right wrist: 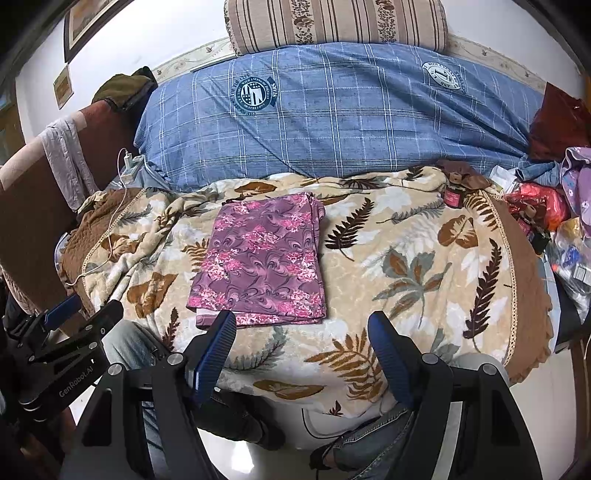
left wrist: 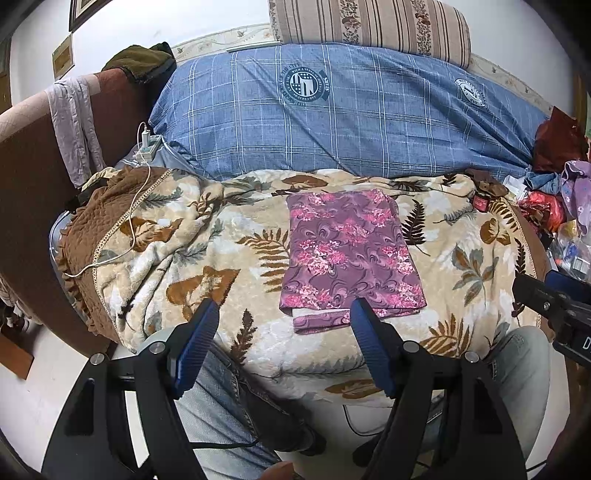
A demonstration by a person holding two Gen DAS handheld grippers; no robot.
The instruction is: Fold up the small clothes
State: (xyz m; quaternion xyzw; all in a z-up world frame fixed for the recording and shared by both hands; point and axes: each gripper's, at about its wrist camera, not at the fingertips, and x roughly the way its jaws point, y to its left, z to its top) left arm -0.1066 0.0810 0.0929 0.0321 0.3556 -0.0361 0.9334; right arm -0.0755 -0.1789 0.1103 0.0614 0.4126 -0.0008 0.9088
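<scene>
I had the left gripper (left wrist: 284, 317) and right gripper (right wrist: 301, 328) spread wide, empty, above the purple floral garment (left wrist: 349, 254) folded flat on the leaf blanket (left wrist: 461, 258) (thin, limp, probably slippery); I'd pinch its near corners

leaf-print blanket (left wrist: 177, 236); blue plaid pillow (left wrist: 351, 122); striped bolster (left wrist: 369, 26); white charger cable (left wrist: 136, 206)
</scene>
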